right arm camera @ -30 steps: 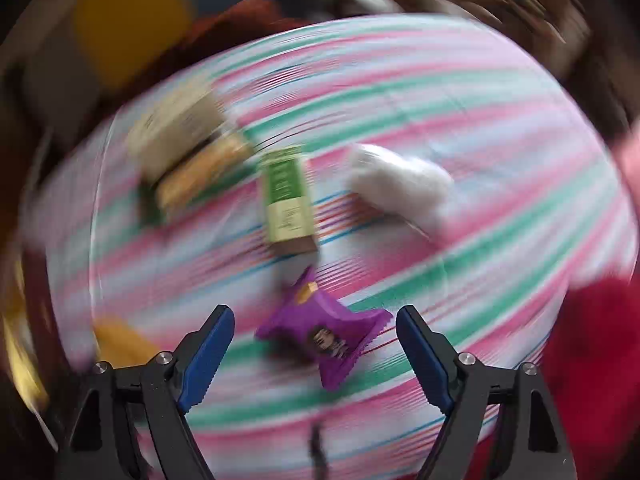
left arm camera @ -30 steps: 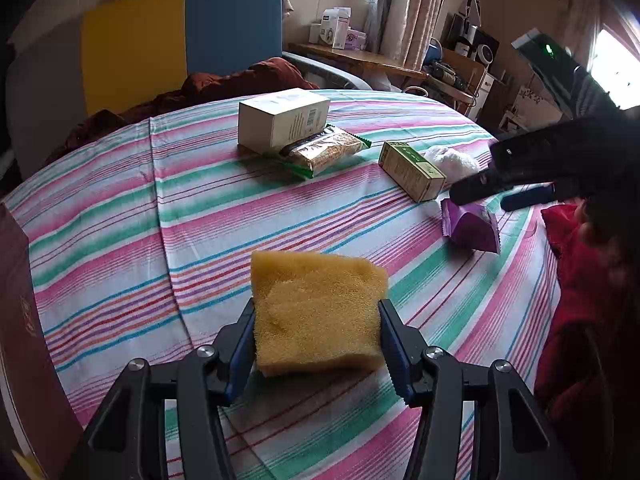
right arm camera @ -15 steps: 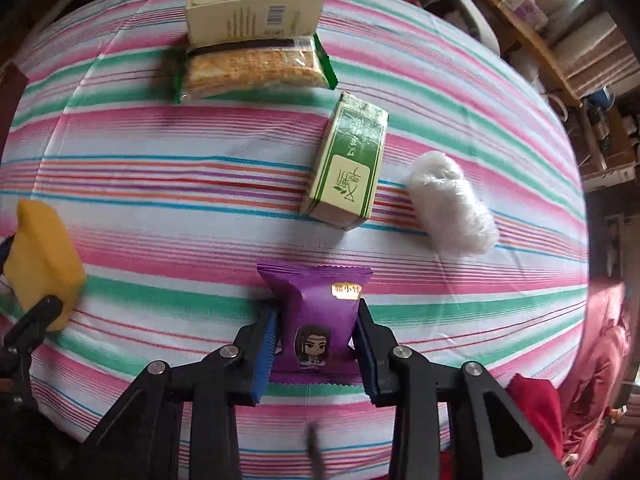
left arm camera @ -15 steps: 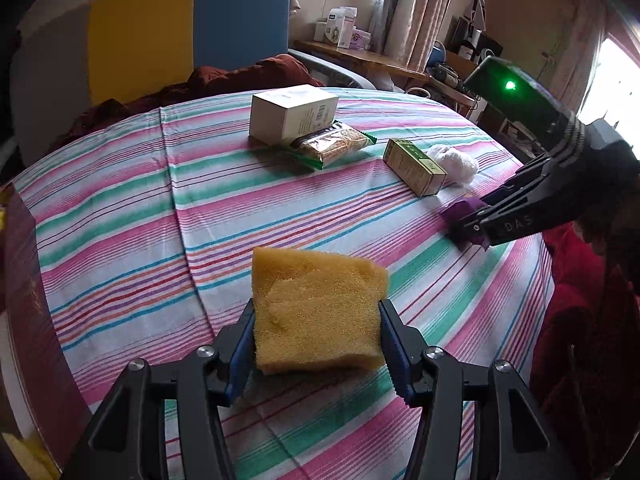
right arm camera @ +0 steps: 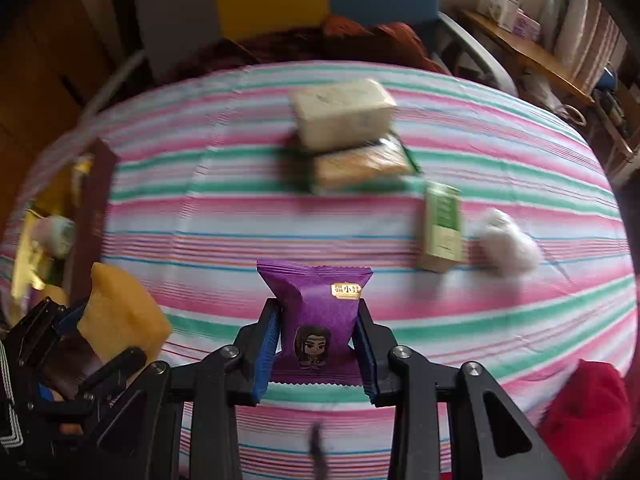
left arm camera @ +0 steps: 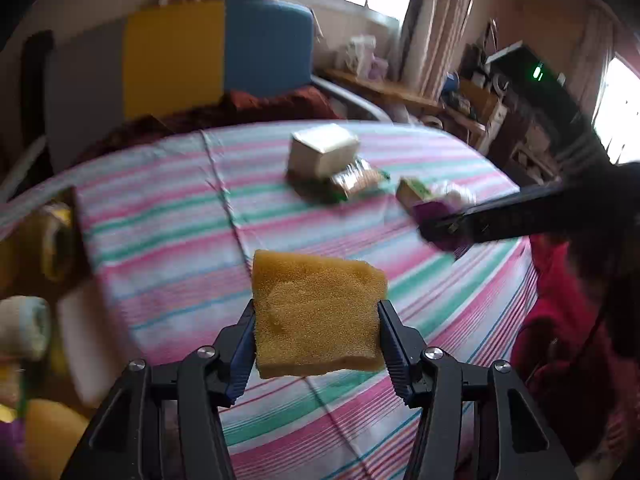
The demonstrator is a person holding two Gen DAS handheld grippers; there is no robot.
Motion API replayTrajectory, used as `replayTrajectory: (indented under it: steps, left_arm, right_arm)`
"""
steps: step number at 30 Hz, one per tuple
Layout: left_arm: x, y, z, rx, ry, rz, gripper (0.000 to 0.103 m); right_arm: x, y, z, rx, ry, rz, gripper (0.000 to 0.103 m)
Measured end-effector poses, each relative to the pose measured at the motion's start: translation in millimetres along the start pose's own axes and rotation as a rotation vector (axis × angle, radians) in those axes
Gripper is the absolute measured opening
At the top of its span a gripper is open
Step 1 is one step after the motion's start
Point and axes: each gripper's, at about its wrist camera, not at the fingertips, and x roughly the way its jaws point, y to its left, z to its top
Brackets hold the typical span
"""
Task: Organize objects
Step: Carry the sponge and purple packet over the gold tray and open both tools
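Observation:
My left gripper (left arm camera: 316, 332) is shut on a yellow sponge (left arm camera: 316, 312) and holds it above the striped tablecloth (left arm camera: 168, 216). My right gripper (right arm camera: 316, 344) is shut on a purple snack packet (right arm camera: 316, 312), lifted above the cloth. The sponge also shows at the lower left of the right wrist view (right arm camera: 120, 316), and the packet at the right of the left wrist view (left arm camera: 436, 216). On the table lie a white box (right arm camera: 340, 114) partly on a biscuit pack (right arm camera: 360, 168), a green carton (right arm camera: 442, 228) and a white wad (right arm camera: 506, 244).
A dark box with gold lining (right arm camera: 84, 216) holding several items stands at the table's left edge. A blue and yellow chair (left arm camera: 180, 52) is behind the table. Red cloth (right arm camera: 584, 412) lies at the right.
My right gripper closed on the purple packet and lifted it off the cloth. My left gripper rose with the sponge and moved left, toward the box at the table's edge.

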Motion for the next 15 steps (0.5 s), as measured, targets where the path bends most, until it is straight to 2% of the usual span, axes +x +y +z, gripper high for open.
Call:
replayTrajectory:
  steps: [9,15]
  left_arm:
    - [-81.8,60.8,0.6,-0.138,-0.143,0.124,0.058]
    - [-119.0,119.2,-11.3,-0.249,-0.195,0.265,0.059]
  right_arm:
    - [1.0,106.2,12.7,-0.113,-0.069,0.195,0.035]
    - [4.0,177.2,17.0,-0.203,-0.067,0.284,0.035]
